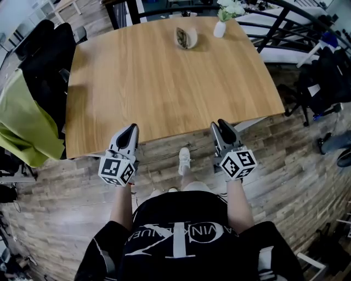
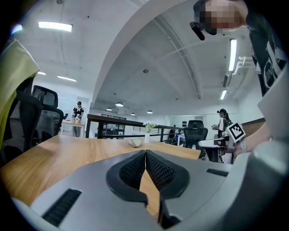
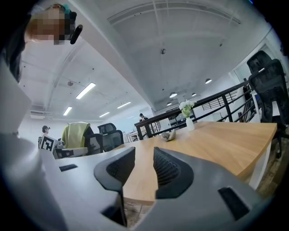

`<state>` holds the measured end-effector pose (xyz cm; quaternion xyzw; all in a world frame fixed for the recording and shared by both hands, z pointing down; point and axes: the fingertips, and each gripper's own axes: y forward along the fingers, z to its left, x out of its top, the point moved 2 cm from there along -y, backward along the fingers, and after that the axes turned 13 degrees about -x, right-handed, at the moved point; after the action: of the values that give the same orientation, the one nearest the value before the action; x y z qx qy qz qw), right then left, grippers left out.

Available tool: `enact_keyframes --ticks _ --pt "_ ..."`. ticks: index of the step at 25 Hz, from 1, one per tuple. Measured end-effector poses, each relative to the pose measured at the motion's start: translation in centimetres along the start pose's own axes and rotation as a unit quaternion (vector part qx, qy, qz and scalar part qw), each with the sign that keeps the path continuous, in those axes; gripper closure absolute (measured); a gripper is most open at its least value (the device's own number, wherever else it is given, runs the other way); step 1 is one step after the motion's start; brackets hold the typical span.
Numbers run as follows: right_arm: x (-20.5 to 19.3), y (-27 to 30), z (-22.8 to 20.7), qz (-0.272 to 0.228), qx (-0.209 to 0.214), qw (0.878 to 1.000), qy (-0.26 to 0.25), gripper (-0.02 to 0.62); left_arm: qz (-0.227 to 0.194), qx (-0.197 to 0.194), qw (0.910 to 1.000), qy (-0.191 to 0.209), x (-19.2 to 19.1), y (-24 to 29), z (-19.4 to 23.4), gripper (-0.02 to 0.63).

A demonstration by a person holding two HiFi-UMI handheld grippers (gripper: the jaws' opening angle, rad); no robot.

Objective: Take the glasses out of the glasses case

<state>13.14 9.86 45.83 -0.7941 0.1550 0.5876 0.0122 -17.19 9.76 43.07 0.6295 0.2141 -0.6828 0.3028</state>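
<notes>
The left gripper (image 1: 130, 130) was pressed together. Its two tips touched and nothing was between them. The right gripper (image 1: 222, 126) was spread apart, and only the bare wood showed through the gap between its two sides. Both grippers pointed forward, side by side but well apart. Each one hung right at the near edge of the surface (image 1: 164, 88). Each had its cube with square markers at the back, close to the person's hand.

Down between the two grippers, a white shoe (image 1: 185, 159) stood on the wooden floor (image 1: 60, 203).

The surface was big, light brown and made of wood. A yellow-green jacket (image 1: 24, 123) hung beside its left edge. A black chair (image 1: 46, 49) stood a bit farther back on that side.

The glasses case (image 1: 186, 37) lay at the far end of the surface, well away from both grippers. Neither gripper touched it. It was small and oval, and it looked too small to tell if the glasses were inside. Just beside it, on the right, stood a little white vase (image 1: 220, 28) with white flowers (image 1: 230, 8) in it.

Past the far edge there was a black railing (image 3: 216, 101). Even farther back in the room, in the left gripper view, a person (image 2: 77, 118) stood by another table.
</notes>
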Motion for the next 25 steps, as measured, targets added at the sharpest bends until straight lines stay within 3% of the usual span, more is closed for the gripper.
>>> enact_keyframes --ticks 25 --pt "4.5 20.2 -4.0 0.044 0.027 0.999 0.0 0.48 0.01 0.016 0.9995 -0.024 2.7 15.6 11.4 0.588"
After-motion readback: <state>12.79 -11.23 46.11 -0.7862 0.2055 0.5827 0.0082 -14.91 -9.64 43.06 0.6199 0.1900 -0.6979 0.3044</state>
